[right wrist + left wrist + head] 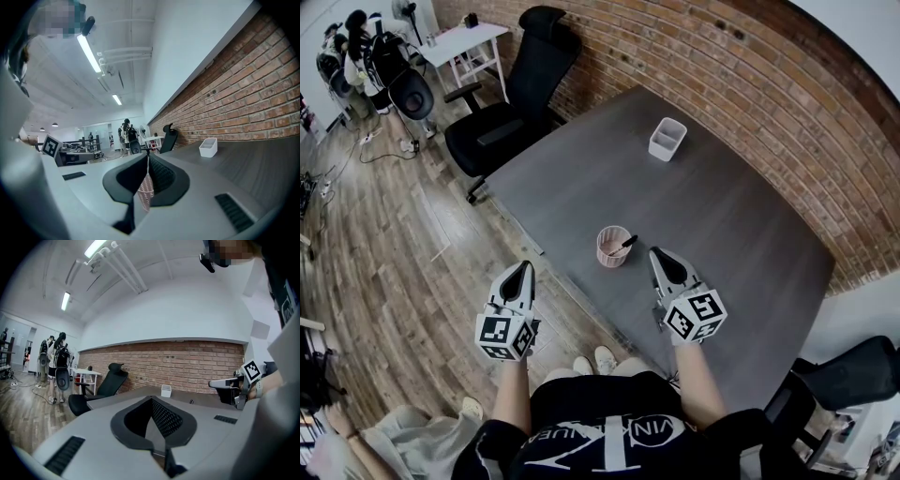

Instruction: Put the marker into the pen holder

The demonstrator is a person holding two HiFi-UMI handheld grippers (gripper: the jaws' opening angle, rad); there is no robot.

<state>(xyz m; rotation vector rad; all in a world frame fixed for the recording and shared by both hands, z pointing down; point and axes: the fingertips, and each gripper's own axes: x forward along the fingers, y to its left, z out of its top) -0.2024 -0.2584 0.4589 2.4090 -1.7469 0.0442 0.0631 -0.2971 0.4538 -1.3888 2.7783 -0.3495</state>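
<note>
A pink mesh pen holder (612, 247) stands on the dark grey table (722, 216) near its front edge. A black marker (626, 246) leans inside it, its end over the rim. My right gripper (655, 252) is shut and empty, just right of the holder. In the right gripper view the holder (145, 191) shows low behind the closed right gripper (148, 155). My left gripper (526, 267) hangs off the table's front-left edge, over the wooden floor. Its jaws meet in the left gripper view (152, 399), with nothing between them.
A white open box (667, 139) sits at the far side of the table near the brick wall (750, 84). A black office chair (520, 103) stands at the table's far left end. Another chair (853, 370) is at the lower right. People stand far off at the upper left.
</note>
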